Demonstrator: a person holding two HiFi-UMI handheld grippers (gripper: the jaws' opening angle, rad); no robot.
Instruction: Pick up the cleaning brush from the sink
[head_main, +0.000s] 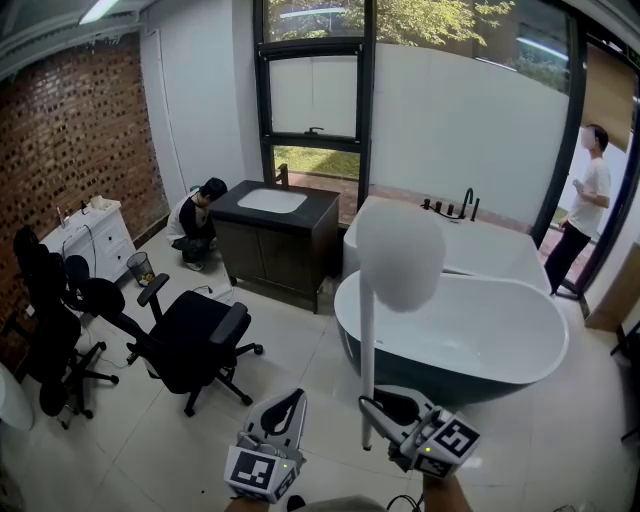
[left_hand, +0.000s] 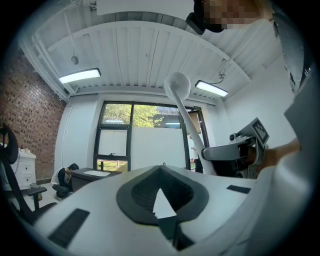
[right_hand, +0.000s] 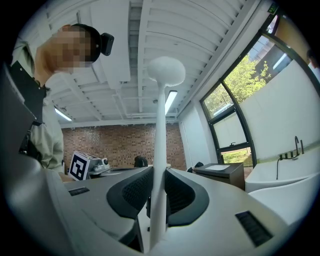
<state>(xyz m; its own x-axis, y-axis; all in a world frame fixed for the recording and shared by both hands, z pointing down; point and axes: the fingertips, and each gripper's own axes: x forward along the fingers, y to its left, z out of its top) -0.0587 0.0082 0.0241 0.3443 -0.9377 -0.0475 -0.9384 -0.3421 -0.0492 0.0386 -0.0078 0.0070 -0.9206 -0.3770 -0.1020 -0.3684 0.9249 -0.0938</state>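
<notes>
The cleaning brush (head_main: 400, 255) is white, with a rounded head on a long thin handle. It stands upright in the air, and my right gripper (head_main: 372, 405) is shut on the lower handle. In the right gripper view the handle (right_hand: 159, 165) runs up between the dark pads to the brush head (right_hand: 166, 70). My left gripper (head_main: 290, 400) hangs beside it, shut and holding nothing; its tips meet (left_hand: 161, 167). The left gripper view shows the brush (left_hand: 177, 86) and the right gripper (left_hand: 235, 150) off to its right. The white sink (head_main: 272, 200) sits in a dark vanity far across the room.
A large white bathtub (head_main: 450, 330) lies ahead on the right, with a second tub (head_main: 480, 255) behind it. Black office chairs (head_main: 190, 340) stand at the left. One person crouches by the vanity (head_main: 200, 225); another stands at the far right (head_main: 585, 200).
</notes>
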